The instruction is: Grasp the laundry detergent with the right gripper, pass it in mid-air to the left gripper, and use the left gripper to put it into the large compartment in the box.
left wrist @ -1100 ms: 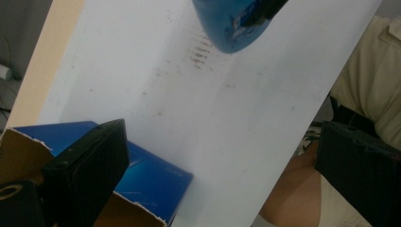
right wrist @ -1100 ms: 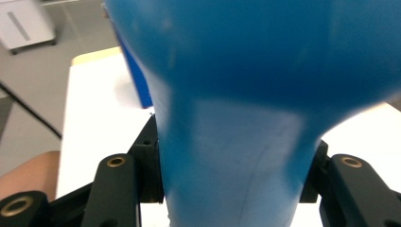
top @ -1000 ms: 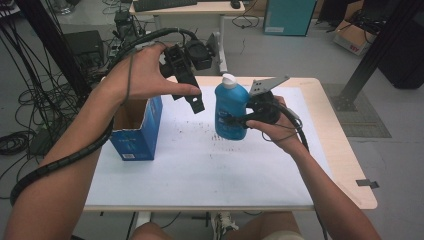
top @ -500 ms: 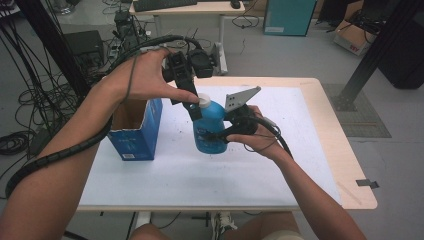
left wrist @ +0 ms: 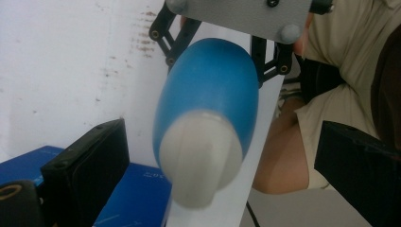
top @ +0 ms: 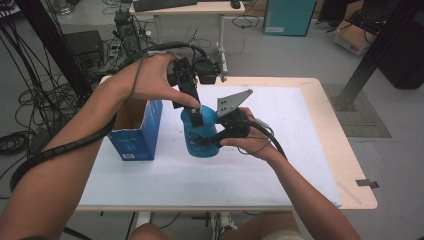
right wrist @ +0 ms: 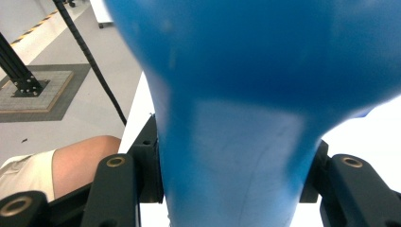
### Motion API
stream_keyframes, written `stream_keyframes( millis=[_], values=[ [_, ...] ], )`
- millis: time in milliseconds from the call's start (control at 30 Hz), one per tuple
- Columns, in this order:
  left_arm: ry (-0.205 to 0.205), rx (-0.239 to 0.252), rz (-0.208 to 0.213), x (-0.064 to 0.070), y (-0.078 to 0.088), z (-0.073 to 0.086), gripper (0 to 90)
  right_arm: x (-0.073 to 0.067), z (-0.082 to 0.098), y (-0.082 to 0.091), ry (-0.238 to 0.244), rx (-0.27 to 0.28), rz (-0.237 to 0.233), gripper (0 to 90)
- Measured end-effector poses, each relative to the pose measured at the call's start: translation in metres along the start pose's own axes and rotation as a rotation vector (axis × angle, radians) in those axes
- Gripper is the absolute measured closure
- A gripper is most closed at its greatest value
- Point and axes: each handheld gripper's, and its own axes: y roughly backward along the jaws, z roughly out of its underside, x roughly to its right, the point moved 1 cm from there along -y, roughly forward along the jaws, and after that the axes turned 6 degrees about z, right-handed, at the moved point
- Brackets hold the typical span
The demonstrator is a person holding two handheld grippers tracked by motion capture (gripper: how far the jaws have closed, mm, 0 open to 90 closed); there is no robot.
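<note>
While the right tool [top: 202, 142] grips the blue bottle [top: 200, 137], the blue box [top: 135, 132] stands open.

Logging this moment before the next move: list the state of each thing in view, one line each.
blue bottle: upright, white cap on, clamped at its body.
right gripper: shut on the blue bottle.
left gripper: jaws open, either side of the cap, not pressing.
blue box: upright on the table, top open.

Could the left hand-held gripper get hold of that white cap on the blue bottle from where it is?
Probably yes. The left hand-held gripper sits at the top of the blue bottle, its jaws standing apart on either side of the white cap. The right hand-held gripper clamps the bottle lower down, leaving the cap free.
</note>
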Motion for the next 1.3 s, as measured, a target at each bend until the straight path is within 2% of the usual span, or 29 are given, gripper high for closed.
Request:
stream_keyframes(
  millis=[100,167,267,333,367,400,567,600,633,667,800,833,933,1000,1300],
  values=[
    [-0.006,-0.019,0.019,0.000,-0.005,-0.002,4.4,-0.003,-0.002,0.000,0.007,0.003,-0.013,44.1],
    [-0.010,-0.029,0.013,-0.001,-0.007,-0.002,4.4,-0.004,-0.004,0.000,0.012,0.003,-0.014,44.1],
    [-0.003,-0.005,0.025,0.000,-0.012,-0.001,4.4,-0.006,-0.005,0.000,0.019,0.005,-0.020,44.1],
    [-0.004,-0.007,0.037,0.000,-0.014,-0.001,4.4,-0.006,-0.006,0.000,0.027,0.012,-0.017,44.0],
    [-0.002,-0.005,0.029,0.000,-0.015,-0.001,4.4,-0.006,-0.007,0.000,0.035,0.011,-0.015,44.1],
    [-0.002,-0.012,0.035,0.000,-0.016,-0.001,4.4,-0.009,-0.008,0.002,0.002,0.017,-0.033,44.1],
    [-0.006,-0.019,0.035,-0.001,-0.020,0.000,4.4,-0.011,-0.009,0.003,-0.009,0.014,-0.044,44.1],
    [-0.003,-0.022,0.040,-0.001,-0.021,0.000,4.4,-0.008,-0.009,0.001,0.030,0.017,-0.028,44.0],
    [-0.023,-0.041,0.037,-0.003,-0.020,0.000,4.4,-0.008,-0.009,0.001,0.030,0.017,-0.028,44.0],
    [-0.077,-0.095,0.031,-0.008,-0.018,0.000,4.4,-0.008,-0.009,0.001,0.030,0.014,-0.027,44.0],
    [-0.078,-0.102,0.032,-0.008,-0.019,0.000,4.4,-0.007,-0.009,0.001,0.028,0.016,-0.025,44.1],
    [-0.077,-0.124,0.030,-0.008,-0.018,0.000,4.4,-0.007,-0.009,0.001,0.029,0.016,-0.024,44.0],
    [-0.083,-0.124,0.020,-0.008,-0.020,0.001,4.4,-0.006,-0.009,0.001,0.030,0.016,-0.023,44.1],
    [-0.078,-0.129,0.026,-0.008,-0.020,0.001,4.4,-0.005,-0.009,0.000,0.053,0.014,-0.029,44.0],
    [-0.086,-0.140,0.029,-0.007,-0.020,0.001,4.4,-0.006,-0.009,-0.001,0.046,0.008,-0.032,44.1]
  ],
)
